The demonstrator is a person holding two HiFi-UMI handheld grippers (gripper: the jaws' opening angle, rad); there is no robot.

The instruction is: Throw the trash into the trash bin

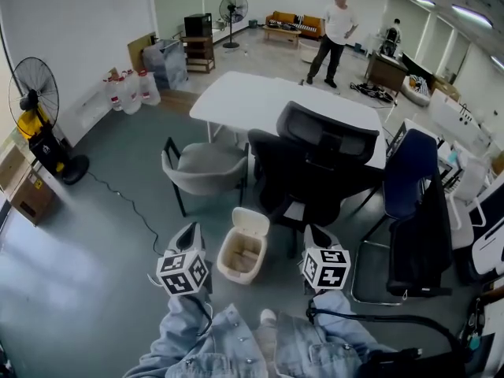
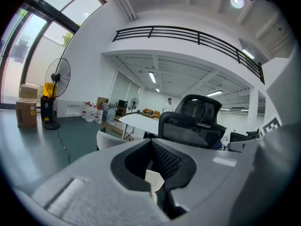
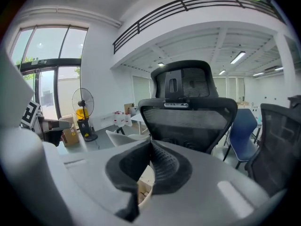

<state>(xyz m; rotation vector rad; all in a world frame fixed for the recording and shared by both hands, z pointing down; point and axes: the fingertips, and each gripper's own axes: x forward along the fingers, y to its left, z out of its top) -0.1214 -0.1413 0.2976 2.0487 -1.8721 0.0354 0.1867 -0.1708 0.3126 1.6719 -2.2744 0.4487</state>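
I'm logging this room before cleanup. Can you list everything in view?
trash bin: 1, cream, lid open, floor between both grippers
table: 1, white, centre
office chair: 1, black mesh, at the table
shell chair: 1, grey, left of table
chair: 1, blue, right
standing fans: 2, black, left wall and far back
water jugs: several, clear, left wall
cardboard boxes: 2, brown, far left
person: 1, standing beyond the table
left gripper: 1, grey, shut
right gripper: 1, grey, shut
sleeves: 2, denim, bottom
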